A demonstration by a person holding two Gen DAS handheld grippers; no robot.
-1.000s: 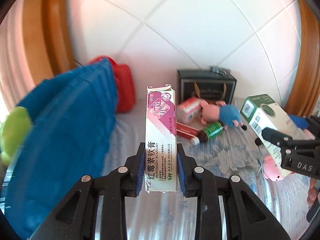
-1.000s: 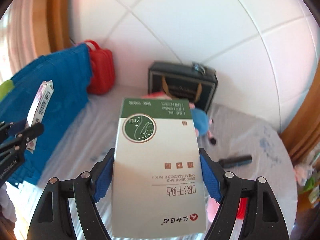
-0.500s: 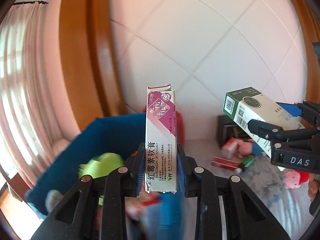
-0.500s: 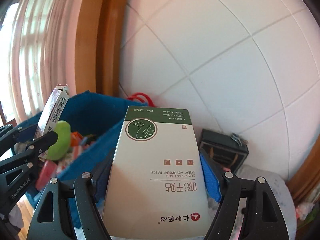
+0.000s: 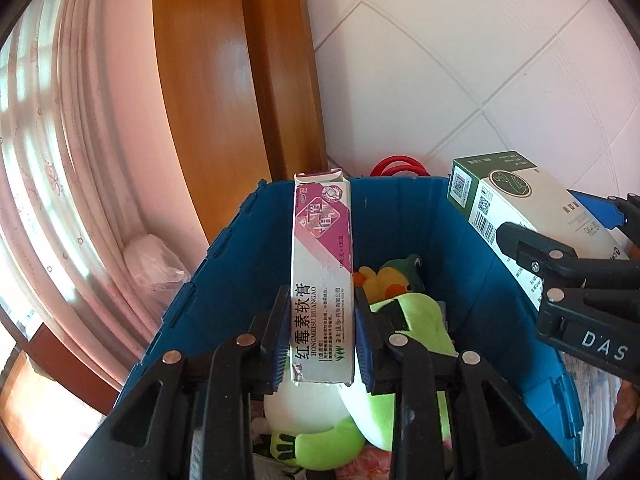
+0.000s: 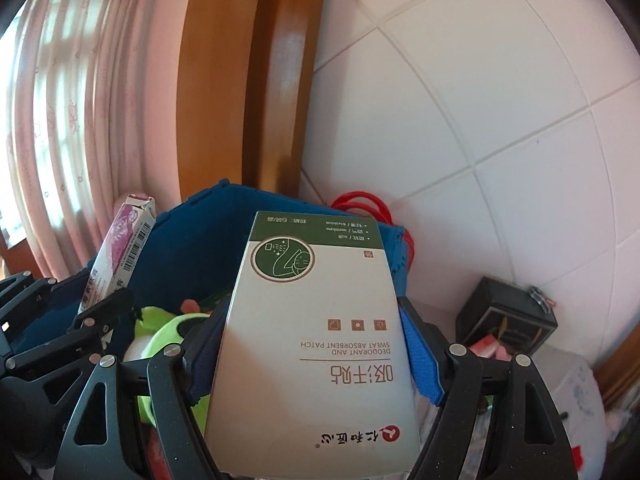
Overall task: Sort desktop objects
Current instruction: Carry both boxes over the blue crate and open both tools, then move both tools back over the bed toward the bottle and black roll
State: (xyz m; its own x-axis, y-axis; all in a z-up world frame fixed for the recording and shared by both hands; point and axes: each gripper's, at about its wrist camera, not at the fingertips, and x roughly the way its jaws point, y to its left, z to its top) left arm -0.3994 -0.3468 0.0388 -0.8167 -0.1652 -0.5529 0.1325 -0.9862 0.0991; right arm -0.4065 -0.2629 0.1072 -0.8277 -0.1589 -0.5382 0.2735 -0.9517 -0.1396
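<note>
White tiled wall (image 5: 460,80) behind, wooden frame (image 5: 240,80) at eleven o'clock. Blue bin (image 5: 400,216) below. Left gripper (image 5: 322,340) clamped on purple ointment box (image 5: 322,264), above green plush toy (image 5: 416,316). Right gripper (image 6: 312,360) pinching green-and-white patch box (image 6: 316,344), at three o'clock of ointment box.

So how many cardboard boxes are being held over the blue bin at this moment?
2. The narrow purple ointment box is clamped upright in the left gripper; the wide green-and-white patch box sits in the right gripper. The blue bin may hide others.
</note>
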